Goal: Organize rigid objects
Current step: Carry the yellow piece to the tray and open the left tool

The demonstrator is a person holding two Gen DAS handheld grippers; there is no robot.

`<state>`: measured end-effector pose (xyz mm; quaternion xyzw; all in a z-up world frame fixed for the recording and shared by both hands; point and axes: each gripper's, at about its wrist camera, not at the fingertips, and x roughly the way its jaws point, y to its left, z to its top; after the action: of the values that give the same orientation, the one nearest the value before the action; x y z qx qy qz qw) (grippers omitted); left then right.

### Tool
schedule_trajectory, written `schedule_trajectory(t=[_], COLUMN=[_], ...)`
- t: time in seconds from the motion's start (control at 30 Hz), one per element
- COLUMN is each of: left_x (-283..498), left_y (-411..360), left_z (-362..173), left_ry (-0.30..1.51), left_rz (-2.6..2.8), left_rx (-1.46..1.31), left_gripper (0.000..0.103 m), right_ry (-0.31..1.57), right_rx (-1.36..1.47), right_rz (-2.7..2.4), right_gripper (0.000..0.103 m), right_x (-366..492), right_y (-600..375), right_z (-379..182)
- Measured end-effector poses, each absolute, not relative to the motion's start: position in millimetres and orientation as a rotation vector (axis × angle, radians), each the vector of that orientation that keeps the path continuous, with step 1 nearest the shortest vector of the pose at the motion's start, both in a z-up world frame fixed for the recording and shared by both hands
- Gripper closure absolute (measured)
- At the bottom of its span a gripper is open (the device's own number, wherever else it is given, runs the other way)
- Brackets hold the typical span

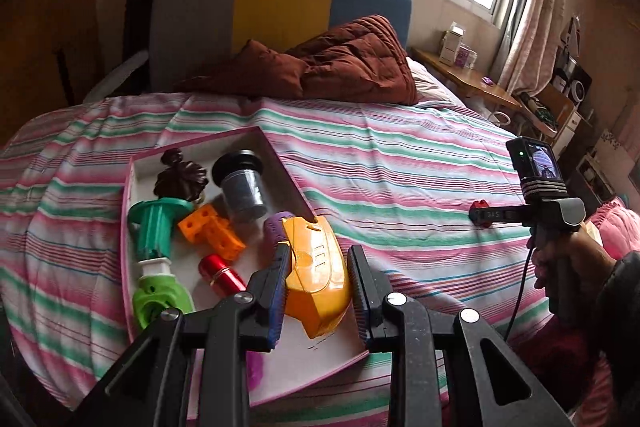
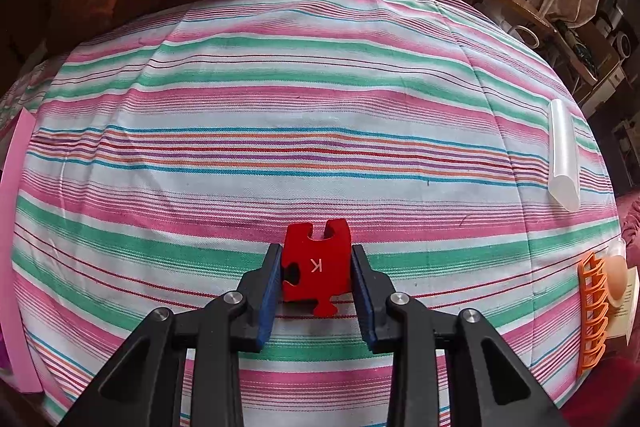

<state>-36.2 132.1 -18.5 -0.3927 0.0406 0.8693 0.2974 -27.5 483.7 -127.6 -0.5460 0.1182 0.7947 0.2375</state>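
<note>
In the left wrist view my left gripper (image 1: pixel 319 251) is shut on a yellow-orange plastic shell (image 1: pixel 316 279), held over the near right part of a white tray with a pink rim (image 1: pixel 132 183). The tray holds a brown flower-shaped piece (image 1: pixel 180 179), a dark cylinder (image 1: pixel 242 187), a green part (image 1: pixel 156 223), an orange holed block (image 1: pixel 212 227), a red cylinder (image 1: pixel 222 273) and a purple piece (image 1: pixel 274 225). In the right wrist view my right gripper (image 2: pixel 316 251) is shut on a red puzzle piece marked K (image 2: pixel 316 263), just above the striped bedsheet (image 2: pixel 280 107).
A translucent tube (image 2: pixel 564 163) lies at the bed's right side. An orange claw clip (image 2: pixel 592 311) and an egg-shaped object (image 2: pixel 618 277) sit at the right edge. A brown quilt (image 1: pixel 340 63) is heaped at the headboard. A wooden side table (image 1: pixel 468 75) stands beyond.
</note>
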Motion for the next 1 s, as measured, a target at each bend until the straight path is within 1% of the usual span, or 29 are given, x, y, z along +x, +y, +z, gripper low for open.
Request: schedule_trajectory(t=[0.57,0.87,1.0], left_x=[-43.3,-41.8,-42.5], left_y=[91.3,66.3,71.8], left_z=[-42.0,-52.6,-53.6], left_ry=[-0.005,-0.148,-0.142], left_rz=[2.318,2.255,2.233], left_rx=[-1.16,-1.184,-1.174], left_gripper=[0.074,0.074,0.074], right_ry=[0.269,0.25,0.244], right_rx=[-1.496,-1.498,-1.501], right_rz=[2.176,2.176,2.177], right_gripper=[0.07,0.07,0.07], right_x=[-28.7,-28.9,-29.0], right_y=[474.8,472.1,470.7], right_z=[-125.9,-125.7,-125.2])
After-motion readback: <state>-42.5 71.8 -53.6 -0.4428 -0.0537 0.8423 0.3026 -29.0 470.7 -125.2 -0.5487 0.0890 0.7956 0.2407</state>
